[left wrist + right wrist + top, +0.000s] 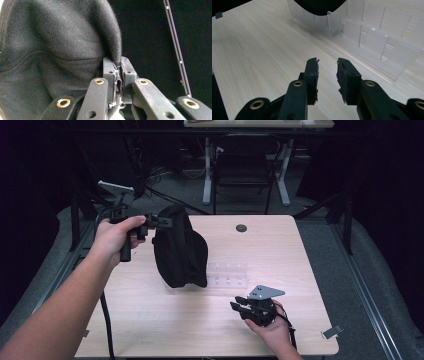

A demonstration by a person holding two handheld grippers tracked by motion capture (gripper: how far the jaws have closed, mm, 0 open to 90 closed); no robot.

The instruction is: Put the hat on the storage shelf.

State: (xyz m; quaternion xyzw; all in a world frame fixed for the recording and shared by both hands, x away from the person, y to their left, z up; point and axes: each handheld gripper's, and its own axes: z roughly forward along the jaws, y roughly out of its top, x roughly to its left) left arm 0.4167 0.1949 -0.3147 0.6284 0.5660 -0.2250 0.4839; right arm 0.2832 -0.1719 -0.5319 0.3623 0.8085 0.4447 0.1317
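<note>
Item: soft black fabric garment [179,247], pinched by clenched left gripper [159,221], hanging over clear plastic divider tray [231,275]. Right gripper [239,307]: jaws parted, empty. Advice: lower slowly, keep hem clear of dividers.

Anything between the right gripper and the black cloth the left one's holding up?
Nothing visible. The right gripper sits low over bare table, jaws apart and empty. The black cloth hangs from the left gripper, pinched at its top edge. The clear divider tray lies beside the cloth, off the direct line.
</note>
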